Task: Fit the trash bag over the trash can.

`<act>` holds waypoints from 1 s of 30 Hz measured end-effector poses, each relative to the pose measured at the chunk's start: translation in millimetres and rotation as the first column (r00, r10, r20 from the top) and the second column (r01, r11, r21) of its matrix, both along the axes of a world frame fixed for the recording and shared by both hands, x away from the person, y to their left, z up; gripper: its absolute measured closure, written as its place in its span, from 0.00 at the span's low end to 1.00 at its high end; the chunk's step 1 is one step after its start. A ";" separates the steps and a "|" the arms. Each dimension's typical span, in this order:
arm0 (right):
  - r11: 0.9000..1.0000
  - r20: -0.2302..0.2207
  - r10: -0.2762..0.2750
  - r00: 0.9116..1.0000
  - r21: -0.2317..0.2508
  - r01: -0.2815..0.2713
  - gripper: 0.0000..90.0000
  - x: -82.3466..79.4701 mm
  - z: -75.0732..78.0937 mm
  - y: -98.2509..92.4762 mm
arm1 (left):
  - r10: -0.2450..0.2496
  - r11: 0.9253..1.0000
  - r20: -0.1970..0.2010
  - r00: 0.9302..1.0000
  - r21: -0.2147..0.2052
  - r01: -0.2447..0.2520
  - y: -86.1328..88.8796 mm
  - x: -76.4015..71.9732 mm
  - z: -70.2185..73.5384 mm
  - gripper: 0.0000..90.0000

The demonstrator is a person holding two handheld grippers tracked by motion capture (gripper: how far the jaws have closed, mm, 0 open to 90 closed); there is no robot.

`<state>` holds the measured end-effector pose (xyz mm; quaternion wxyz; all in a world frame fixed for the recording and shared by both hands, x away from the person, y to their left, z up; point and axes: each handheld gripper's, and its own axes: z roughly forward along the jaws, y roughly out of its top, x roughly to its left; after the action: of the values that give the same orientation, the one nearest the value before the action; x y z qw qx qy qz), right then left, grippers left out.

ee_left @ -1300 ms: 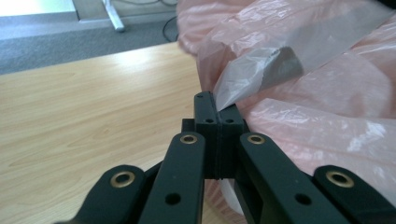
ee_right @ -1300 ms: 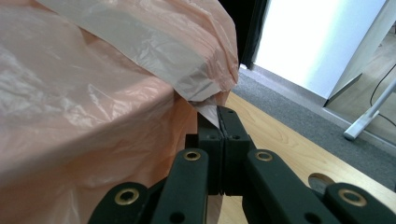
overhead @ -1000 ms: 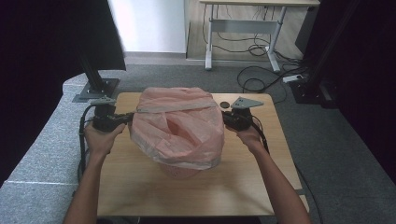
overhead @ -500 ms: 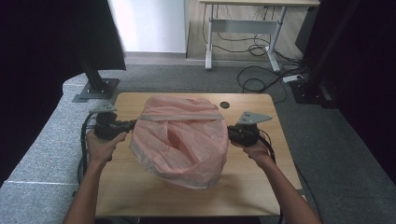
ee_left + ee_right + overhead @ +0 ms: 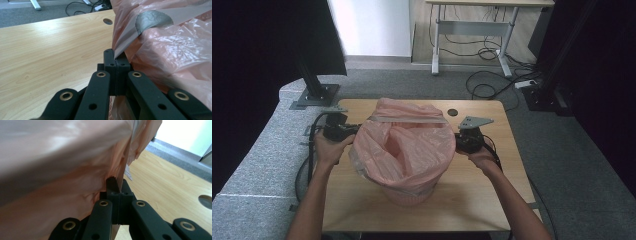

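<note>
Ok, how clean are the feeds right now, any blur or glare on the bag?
High view: sharp and evenly lit, pink bag clear, dark curtains at the sides. Left gripper view: crisp, some sheen on the plastic and the table. Right gripper view: the near bag surface is a soft smear at upper left, bright washout at top right, while the right gripper stays sharp.

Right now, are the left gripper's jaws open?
No, the left gripper is clamped shut on the pink bag edge.

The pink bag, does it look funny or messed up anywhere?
A bit. The pink bag sits unevenly over the bin: its far edge is pulled into a straight band between the left gripper and the right gripper, while the near side sags in loose wrinkles. No tear shows.
</note>
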<state>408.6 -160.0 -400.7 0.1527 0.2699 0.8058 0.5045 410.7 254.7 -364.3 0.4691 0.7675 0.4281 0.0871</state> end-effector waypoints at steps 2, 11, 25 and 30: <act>1.000 -0.032 0.004 0.999 0.010 -0.004 0.99 4.6 -2.7 3.4 | -0.010 1.000 -0.006 1.000 -0.005 0.010 0.1 2.0 -1.5 1.00; 1.000 -0.107 -0.001 0.994 0.024 0.004 1.00 26.3 -10.5 13.7 | 0.004 1.000 -0.049 0.999 -0.009 -0.005 0.0 14.9 -3.5 1.00; 1.000 -0.187 0.003 0.982 0.018 0.000 1.00 40.9 -15.1 16.3 | -0.013 1.000 -0.074 0.997 0.000 0.013 -0.4 14.7 -3.2 1.00; 1.000 -0.150 0.001 0.989 0.010 0.000 0.80 32.1 -10.8 3.3 | 0.003 0.999 -0.009 1.000 0.040 -0.002 -2.5 2.3 0.0 1.00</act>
<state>440.7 -156.7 -411.6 0.0902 0.3076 0.8127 0.4866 413.0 252.2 -364.4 0.4515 0.7767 0.4292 0.0930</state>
